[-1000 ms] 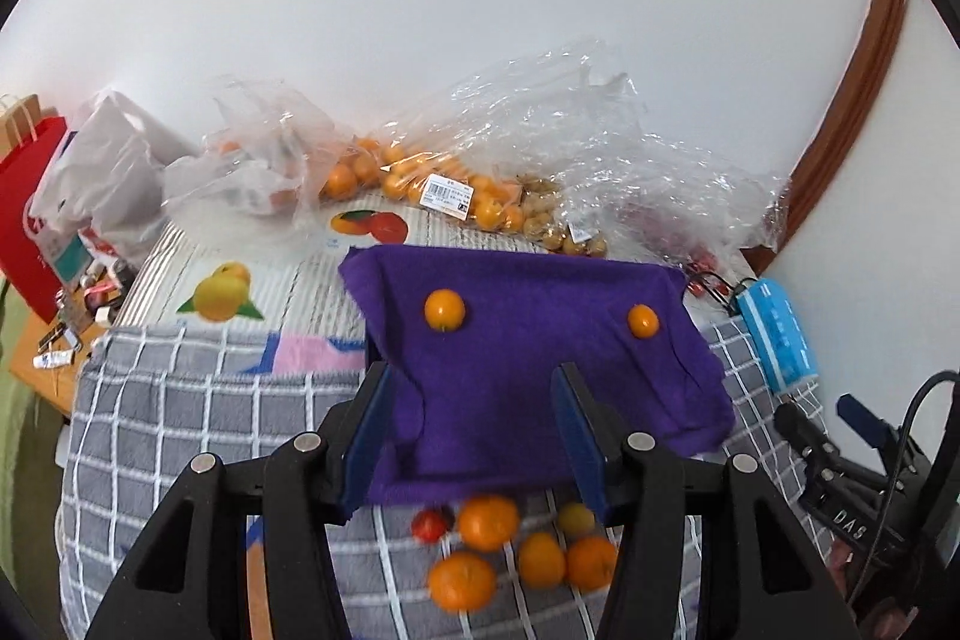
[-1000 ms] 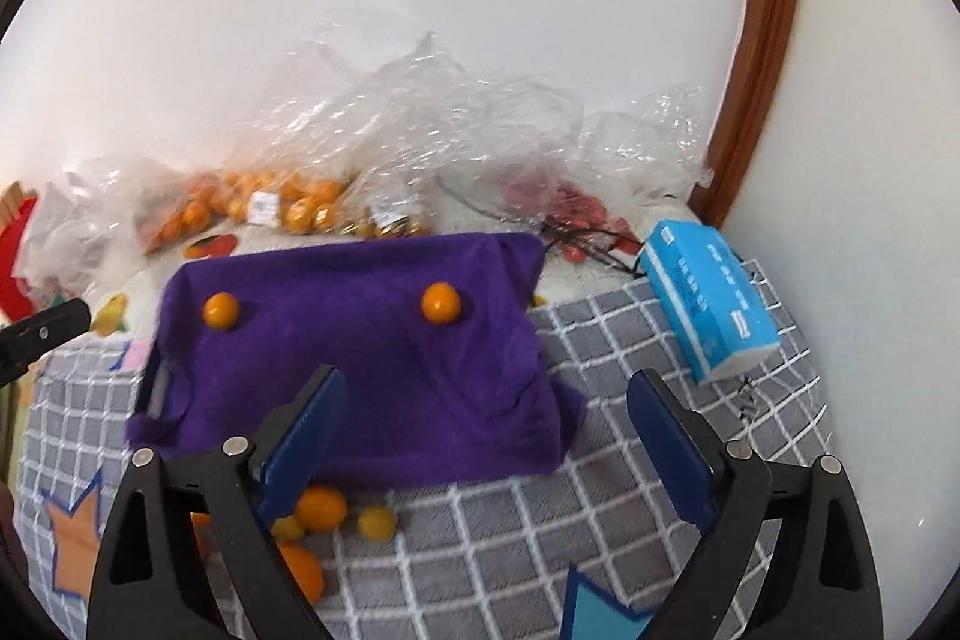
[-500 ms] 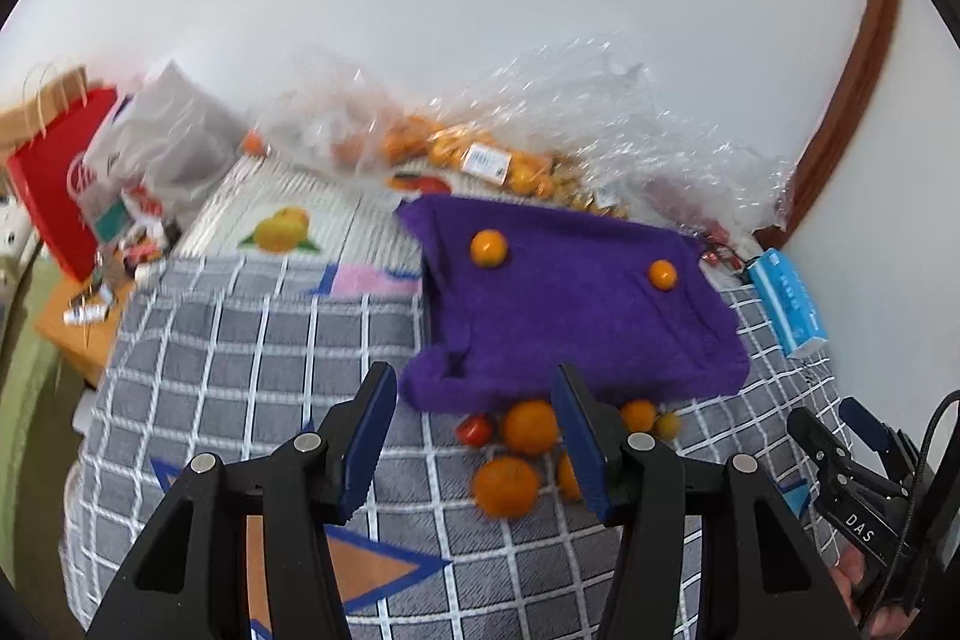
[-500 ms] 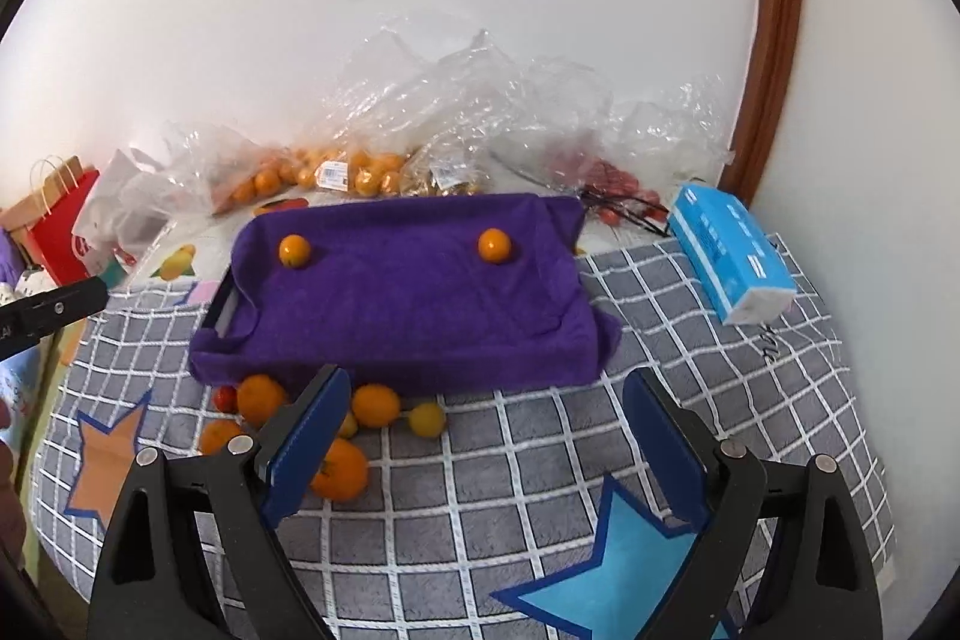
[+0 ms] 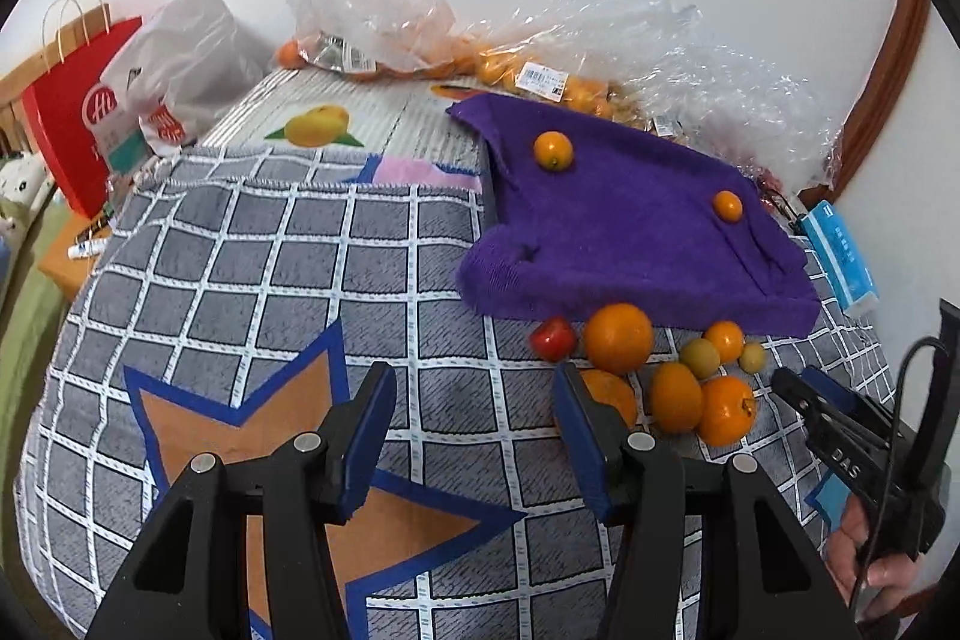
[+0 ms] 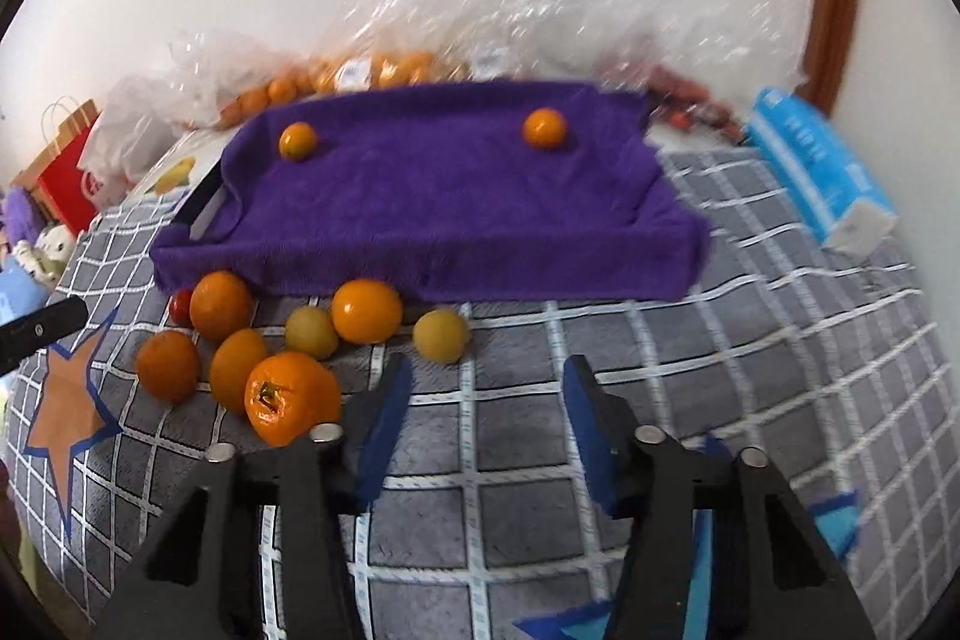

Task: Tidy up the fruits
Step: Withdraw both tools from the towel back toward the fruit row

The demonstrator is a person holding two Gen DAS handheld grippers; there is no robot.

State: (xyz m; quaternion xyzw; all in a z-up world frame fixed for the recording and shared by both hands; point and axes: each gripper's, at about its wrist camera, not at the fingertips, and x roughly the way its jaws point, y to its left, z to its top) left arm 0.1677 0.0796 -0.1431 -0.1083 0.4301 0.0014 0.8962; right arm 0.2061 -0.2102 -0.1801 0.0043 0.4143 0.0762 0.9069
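Observation:
A purple towel-covered tray [image 5: 630, 226] [image 6: 432, 196] sits on the grey checked cloth, with two small oranges [image 5: 552, 150] [image 6: 544, 128] on it. Several loose oranges [image 5: 618, 337] [image 6: 366, 311], yellow-green fruits [image 6: 440, 335] and a red tomato [image 5: 553, 338] lie in a cluster in front of the tray. My left gripper [image 5: 474, 388] is open and empty, just left of the cluster. My right gripper [image 6: 486, 388] is open and empty, just right of the cluster; it also shows in the left wrist view [image 5: 840, 418].
Clear plastic bags of oranges [image 5: 540, 64] [image 6: 372, 70] lie behind the tray by the wall. A blue tissue pack [image 5: 840, 256] [image 6: 816, 172] lies right of the tray. A red paper bag [image 5: 78, 100] and a white bag [image 5: 180, 58] stand at far left.
Both grippers have pulled back and lowered toward the loose fruit in front of the tray. The right gripper's jaws have narrowed but stay open. No fruit has moved.

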